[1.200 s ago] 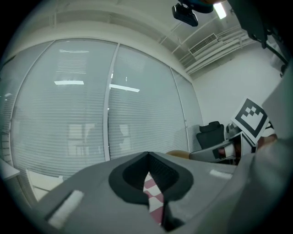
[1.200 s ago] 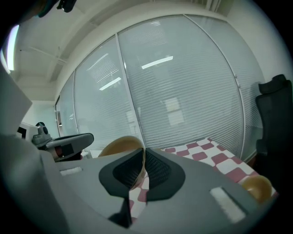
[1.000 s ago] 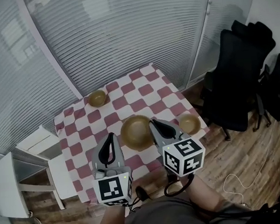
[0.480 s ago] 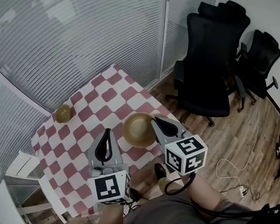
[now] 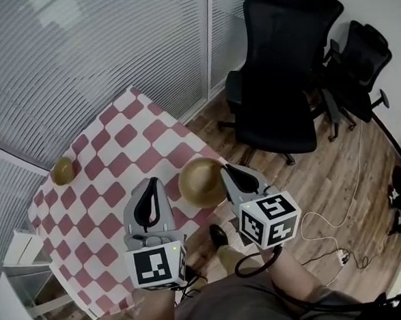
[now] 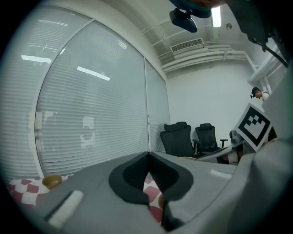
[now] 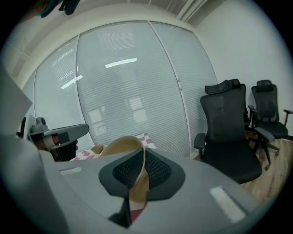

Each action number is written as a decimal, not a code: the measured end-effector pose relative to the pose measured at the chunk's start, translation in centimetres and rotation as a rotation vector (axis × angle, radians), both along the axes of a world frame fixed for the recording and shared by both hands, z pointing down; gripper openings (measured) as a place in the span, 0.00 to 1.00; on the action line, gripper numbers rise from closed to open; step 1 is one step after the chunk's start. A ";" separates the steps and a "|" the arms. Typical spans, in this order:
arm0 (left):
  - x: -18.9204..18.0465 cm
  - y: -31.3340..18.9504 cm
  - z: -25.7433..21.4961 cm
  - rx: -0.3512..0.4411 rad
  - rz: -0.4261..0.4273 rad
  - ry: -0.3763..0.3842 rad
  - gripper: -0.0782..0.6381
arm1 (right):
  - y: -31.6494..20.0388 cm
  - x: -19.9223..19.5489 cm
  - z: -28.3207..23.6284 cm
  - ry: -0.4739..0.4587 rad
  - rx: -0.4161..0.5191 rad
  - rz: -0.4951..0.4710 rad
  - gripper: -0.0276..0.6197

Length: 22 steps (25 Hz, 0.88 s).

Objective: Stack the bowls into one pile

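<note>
A large tan bowl (image 5: 201, 182) hangs tilted over the near right edge of the red-and-white checkered table (image 5: 121, 151). My right gripper (image 5: 227, 170) is shut on its rim. In the right gripper view the bowl's (image 7: 120, 145) thin wall runs down between the dark pads (image 7: 158, 171). A small tan bowl (image 5: 63, 170) stands at the table's far left corner and shows low at the left in the left gripper view (image 6: 51, 181). My left gripper (image 5: 150, 185) hovers above the cloth left of the large bowl, shut and empty.
Two black office chairs (image 5: 284, 81) stand on the wooden floor right of the table. Blinds-covered glass walls (image 5: 97, 53) run behind it. A white stool (image 5: 18, 250) sits at the table's left. A white cable (image 5: 341, 211) lies on the floor.
The head view has swung right, so the table sits further left and the chairs are in view. The large bowl stays at my right gripper. The small bowl by the right edge has dropped from sight.
</note>
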<state>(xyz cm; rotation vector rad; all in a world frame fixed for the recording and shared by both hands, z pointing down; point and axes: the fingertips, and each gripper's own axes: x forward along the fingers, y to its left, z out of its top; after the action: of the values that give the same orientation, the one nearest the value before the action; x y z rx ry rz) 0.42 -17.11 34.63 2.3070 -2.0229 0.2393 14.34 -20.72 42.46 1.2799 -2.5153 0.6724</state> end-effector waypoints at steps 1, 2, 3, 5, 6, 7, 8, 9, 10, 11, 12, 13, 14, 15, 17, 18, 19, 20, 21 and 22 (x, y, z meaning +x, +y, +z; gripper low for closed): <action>0.3 -0.2 0.2 -0.008 0.003 0.002 0.11 | -0.2 0.3 0.4 0.002 -0.008 0.003 0.11; 0.6 -0.4 0.4 -0.016 0.006 0.003 0.11 | -0.3 0.6 0.8 0.004 -0.016 0.005 0.11; 0.9 -0.6 0.6 -0.024 0.007 0.005 0.11 | -0.5 0.7 1.3 0.007 -0.024 0.006 0.11; 1.1 -0.9 1.3 -0.039 0.004 0.008 0.11 | -0.7 1.0 2.4 0.012 -0.043 0.004 0.11; 1.1 -1.0 1.6 -0.047 0.000 0.008 0.11 | -0.8 1.0 2.9 0.015 -0.053 0.001 0.11; 1.0 -1.2 1.9 -0.054 -0.005 0.009 0.11 | -0.9 1.1 3.4 0.019 -0.064 -0.002 0.11; 1.0 -1.3 2.2 -0.061 -0.009 0.010 0.11 | -1.0 1.1 4.0 0.024 -0.074 -0.005 0.11; 1.1 -1.4 2.5 -0.067 -0.012 0.011 0.11 | -1.0 1.2 4.5 0.028 -0.083 -0.007 0.11; 1.1 -1.5 2.8 -0.073 -0.015 0.013 0.11 | -1.2 1.2 5.0 0.033 -0.092 -0.010 0.11; 1.0 -1.7 3.1 -0.078 -0.017 0.014 0.11 | -1.3 1.2 5.4 0.038 -0.100 -0.012 0.11; 1.0 -1.8 3.4 -0.085 -0.019 0.015 0.11 | -1.4 1.2 5.9 0.044 -0.109 -0.014 0.11; 0.9 -1.9 3.7 -0.092 -0.023 0.017 0.11 | -1.4 1.2 6.4 0.049 -0.118 -0.017 0.11; 0.8 -1.9 4.0 -0.100 -0.029 0.019 0.11 | -1.5 1.1 7.0 0.056 -0.127 -0.021 0.11; 0.6 -2.0 4.4 -0.107 -0.035 0.021 0.11 | -1.5 1.1 7.5 0.064 -0.137 -0.023 0.11; 0.1 -1.9 5.0 -0.118 -0.050 0.024 0.11 | -1.6 1.0 8.6 0.083 -0.153 -0.026 0.11; -0.2 -1.9 5.3 -0.124 -0.055 0.026 0.11 | -1.6 1.0 9.1 0.094 -0.158 -0.028 0.11; -0.4 -2.0 5.6 -0.130 -0.059 0.028 0.11 | -1.7 0.9 9.5 0.106 -0.161 -0.030 0.11; -0.6 -2.1 6.0 -0.137 -0.062 0.030 0.11 | -1.8 0.8 9.9 0.115 -0.163 -0.032 0.11; -0.7 -2.2 6.3 -0.144 -0.065 0.032 0.11 | -1.9 0.6 10.2 0.120 -0.166 -0.036 0.11; -0.8 -2.4 6.6 -0.151 -0.067 0.034 0.11 | -2.0 0.4 10.4 0.122 -0.169 -0.040 0.11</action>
<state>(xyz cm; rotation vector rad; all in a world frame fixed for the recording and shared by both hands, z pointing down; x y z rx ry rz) -0.43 -19.48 41.24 2.1361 -1.9876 0.3337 14.74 -22.69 52.89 1.1720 -2.3256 0.7564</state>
